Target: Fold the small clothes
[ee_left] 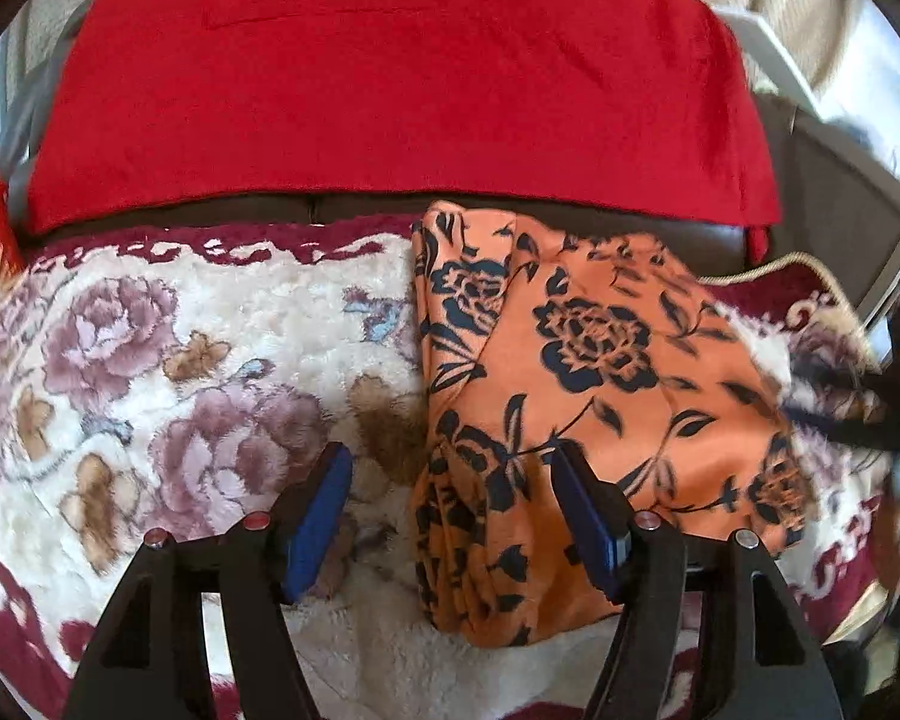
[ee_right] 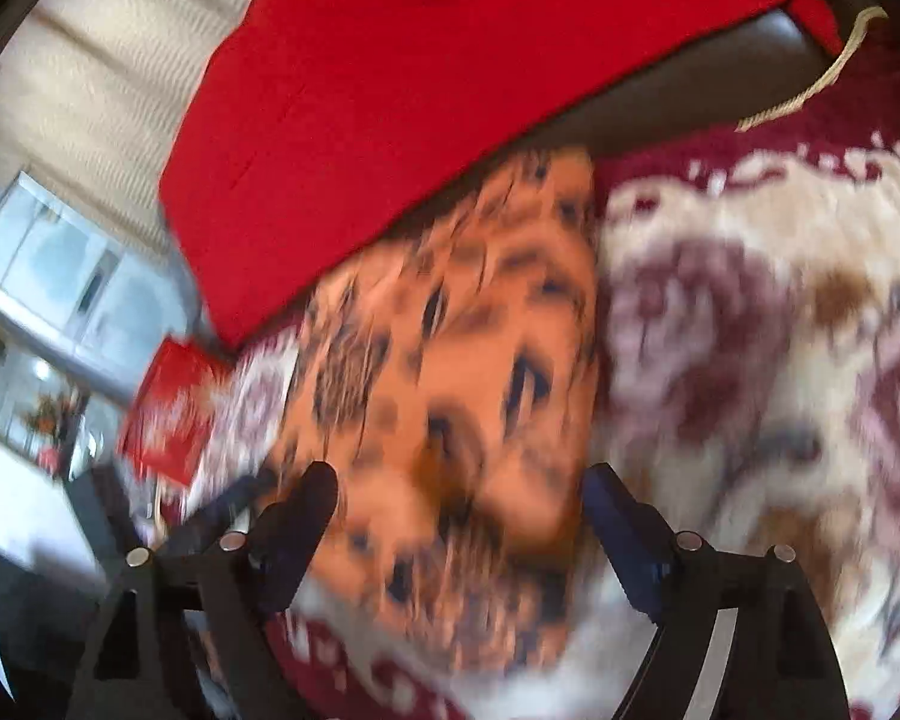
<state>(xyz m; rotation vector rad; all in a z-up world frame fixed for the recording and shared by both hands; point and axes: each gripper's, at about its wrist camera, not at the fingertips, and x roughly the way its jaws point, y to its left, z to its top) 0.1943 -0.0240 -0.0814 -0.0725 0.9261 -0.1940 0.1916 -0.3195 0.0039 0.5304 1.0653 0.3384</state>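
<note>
An orange garment with a black flower print point(ee_left: 576, 384) lies folded on a plush cream and maroon floral blanket point(ee_left: 210, 348), in front of a red cushion point(ee_left: 390, 78). The left gripper point(ee_left: 450, 480) hovers over the garment's near left edge, its blue-padded fingers point(ee_left: 321, 516) spread apart and holding nothing. The right gripper point(ee_right: 459, 510), in a blurred view, is likewise spread wide above the garment and empty.
</note>
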